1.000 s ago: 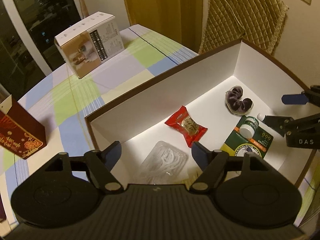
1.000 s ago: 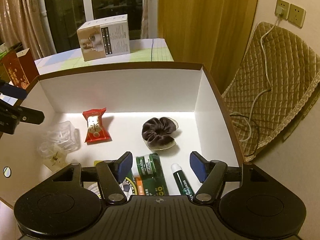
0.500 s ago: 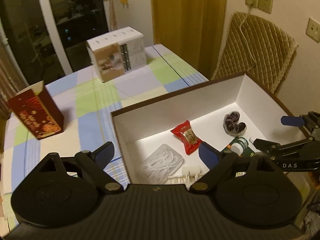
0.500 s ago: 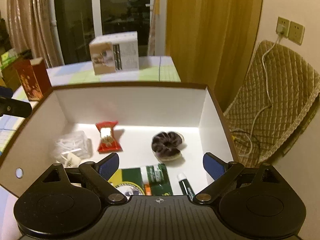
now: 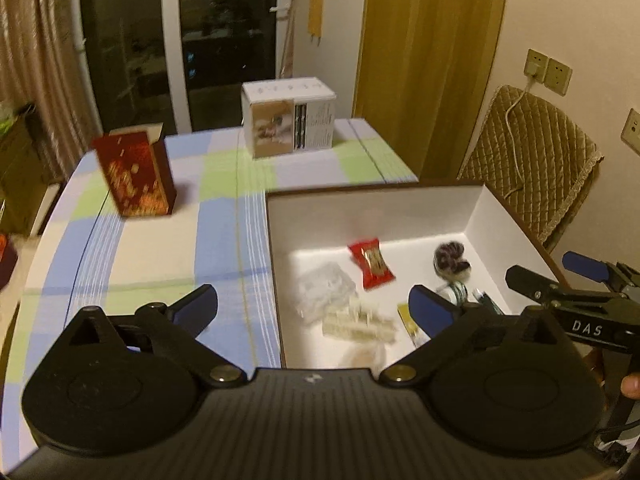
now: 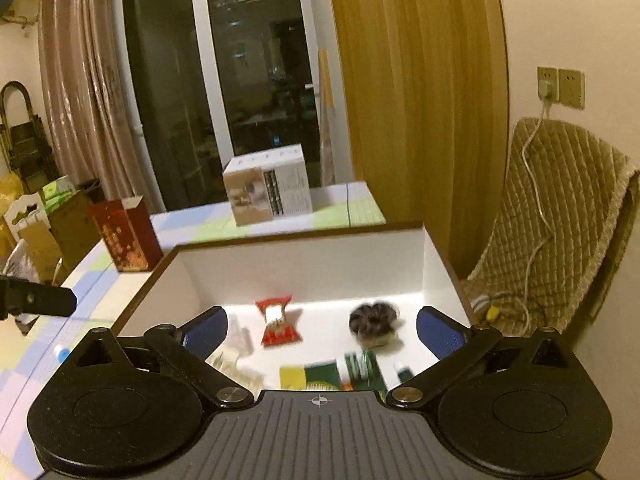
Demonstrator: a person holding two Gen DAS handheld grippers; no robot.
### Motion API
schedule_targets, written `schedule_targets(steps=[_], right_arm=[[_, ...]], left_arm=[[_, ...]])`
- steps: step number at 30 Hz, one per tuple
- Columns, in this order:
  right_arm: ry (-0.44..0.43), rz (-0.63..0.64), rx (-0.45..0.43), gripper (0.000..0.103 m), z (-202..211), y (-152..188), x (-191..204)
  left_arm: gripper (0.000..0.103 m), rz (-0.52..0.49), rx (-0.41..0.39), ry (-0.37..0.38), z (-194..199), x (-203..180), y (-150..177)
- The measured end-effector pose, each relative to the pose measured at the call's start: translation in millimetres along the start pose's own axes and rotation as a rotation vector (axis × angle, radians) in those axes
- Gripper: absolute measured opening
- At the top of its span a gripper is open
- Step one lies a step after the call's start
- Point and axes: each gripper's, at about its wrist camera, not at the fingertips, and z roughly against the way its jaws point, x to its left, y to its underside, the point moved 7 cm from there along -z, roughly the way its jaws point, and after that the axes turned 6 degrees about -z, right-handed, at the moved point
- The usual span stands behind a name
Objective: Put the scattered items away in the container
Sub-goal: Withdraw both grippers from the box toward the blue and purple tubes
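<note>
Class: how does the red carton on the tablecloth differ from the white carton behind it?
The red carton is dark with gold print; the white carton is pale with a photo. The red carton's top flap stands open; the white carton's is shut. Both stand outside the container.

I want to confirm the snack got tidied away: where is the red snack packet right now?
In both wrist views the red snack packet lies inside the white box, near its far wall, between the clear plastic pack and the dark scrunchie.

Red gift box (image 5: 134, 174), white carton (image 5: 289, 117), checked tablecloth (image 5: 160, 248), quilted chair cover (image 6: 560, 204)
</note>
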Motion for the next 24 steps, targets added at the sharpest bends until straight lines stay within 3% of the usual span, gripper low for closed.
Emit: schedule_targets(steps=[10,24], right_arm=[[0.02,-0.038,0.135,0.103,31,40,-7],[0.049,0.039,0.2,0.103,52,71,2]], left_arm=[[0.1,0.053,0.091,0.003,19,-20,61],[0.1,0.051,0.148,-0.054,40,-24,105]])
